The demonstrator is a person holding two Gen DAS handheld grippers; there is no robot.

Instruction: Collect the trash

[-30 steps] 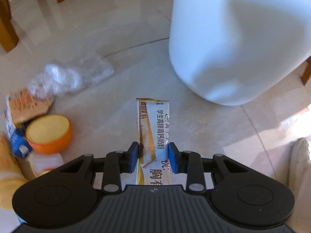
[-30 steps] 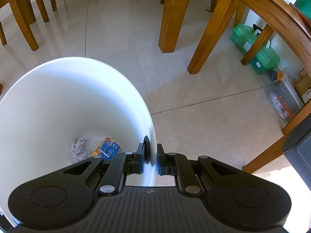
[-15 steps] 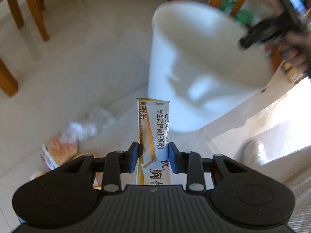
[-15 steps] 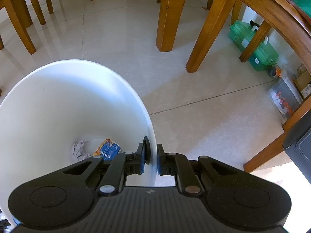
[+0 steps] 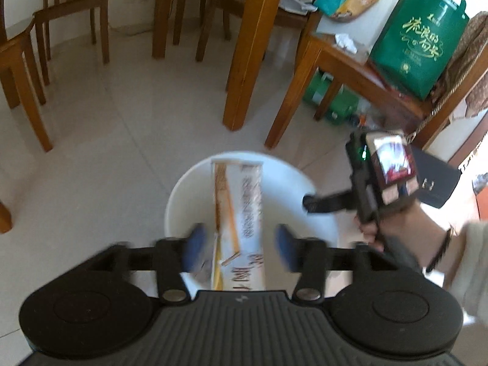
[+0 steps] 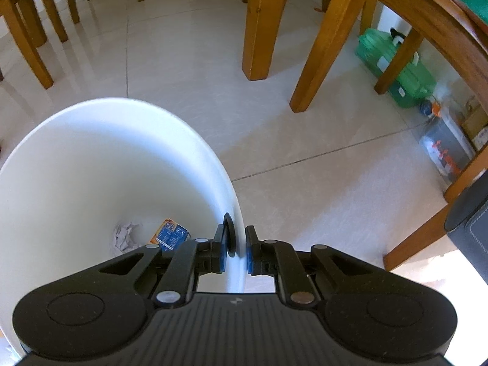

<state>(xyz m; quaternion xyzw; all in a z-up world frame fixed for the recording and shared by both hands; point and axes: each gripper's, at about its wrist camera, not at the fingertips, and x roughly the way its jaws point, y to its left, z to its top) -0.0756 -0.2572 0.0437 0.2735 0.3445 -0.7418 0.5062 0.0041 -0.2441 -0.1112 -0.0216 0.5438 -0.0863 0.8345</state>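
A long white and gold powder sachet (image 5: 241, 219) hangs between the blue pads of my left gripper (image 5: 241, 248), right above the mouth of the white bin (image 5: 183, 195). The left jaws are opening and stand apart from the sachet on both sides. My right gripper (image 6: 236, 248) is shut on the white bin's rim (image 6: 235, 213); from the left wrist it shows as the right gripper (image 5: 311, 202) in a hand at the rim. On the bin's floor lie a crumpled paper (image 6: 125, 238) and a blue packet (image 6: 170, 236).
Wooden table and chair legs (image 5: 244, 61) stand on the pale tiled floor around the bin. A green bag (image 5: 421, 36) sits on a low wooden table at the right. A green plastic box (image 6: 402, 70) and a clear box (image 6: 445, 149) lie under it.
The left gripper rose from floor level to above the bin with the sachet, and its pads have spread away from the sachet. The right gripper kept its hold on the rim.
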